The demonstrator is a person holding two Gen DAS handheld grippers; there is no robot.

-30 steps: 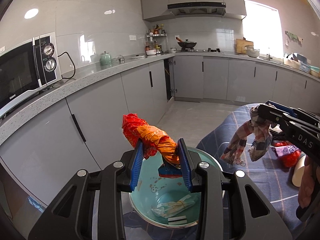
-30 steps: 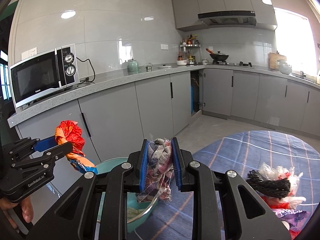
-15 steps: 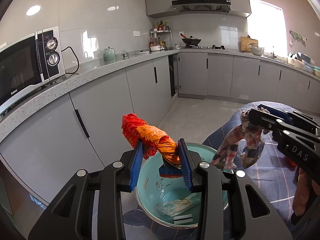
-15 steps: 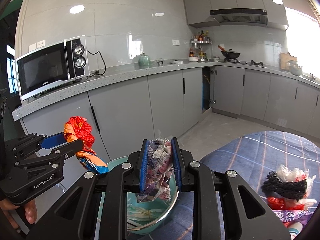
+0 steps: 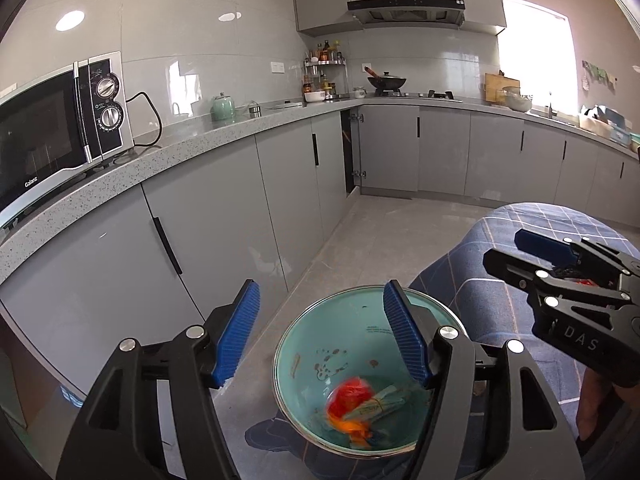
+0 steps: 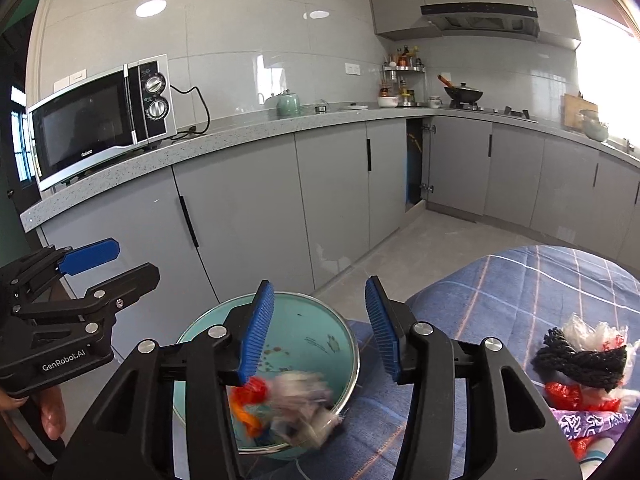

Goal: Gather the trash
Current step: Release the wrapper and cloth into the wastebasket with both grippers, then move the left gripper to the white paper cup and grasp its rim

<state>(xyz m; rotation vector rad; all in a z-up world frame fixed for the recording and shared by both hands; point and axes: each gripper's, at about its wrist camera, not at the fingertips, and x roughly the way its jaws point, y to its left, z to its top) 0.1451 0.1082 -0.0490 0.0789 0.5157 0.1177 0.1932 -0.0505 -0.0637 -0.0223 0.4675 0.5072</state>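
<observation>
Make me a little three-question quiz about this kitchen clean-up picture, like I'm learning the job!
1. True or false: the left hand-held gripper is open.
2. Where is the red-orange wrapper? A) on the counter B) in the teal bowl C) on the floor
3. Fill in: more trash, including a black knitted piece, lies on the blue checked ____.

Key: 1 true; 2 B; 3 tablecloth. The right hand-held gripper is open too.

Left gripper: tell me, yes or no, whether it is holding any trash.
No, the left gripper is wide open with nothing between its fingers above the bowl.
</observation>
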